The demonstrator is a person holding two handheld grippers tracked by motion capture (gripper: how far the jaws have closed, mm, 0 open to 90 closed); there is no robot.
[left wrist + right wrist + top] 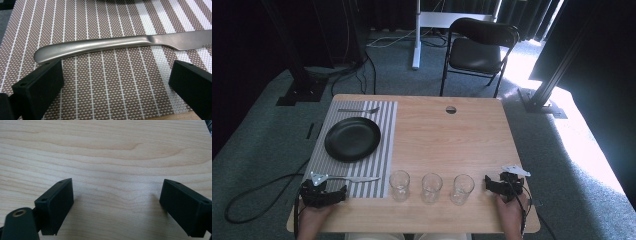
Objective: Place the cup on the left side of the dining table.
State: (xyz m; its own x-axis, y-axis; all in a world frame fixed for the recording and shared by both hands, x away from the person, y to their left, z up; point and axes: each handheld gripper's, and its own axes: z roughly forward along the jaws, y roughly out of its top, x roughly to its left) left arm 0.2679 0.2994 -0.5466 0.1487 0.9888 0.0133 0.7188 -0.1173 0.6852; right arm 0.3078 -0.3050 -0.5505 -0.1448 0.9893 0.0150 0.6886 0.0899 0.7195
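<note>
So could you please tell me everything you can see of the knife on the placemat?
The knife is a one-piece, matte grey metal table knife with a rounded, slightly curved handle and a flat blade. It lies flat on the striped placemat, along its near edge, handle toward the left claw and blade pointing toward the glasses. The open claw sits just short of the handle, not touching it.

Black plate on grey-striped placemat.
</note>
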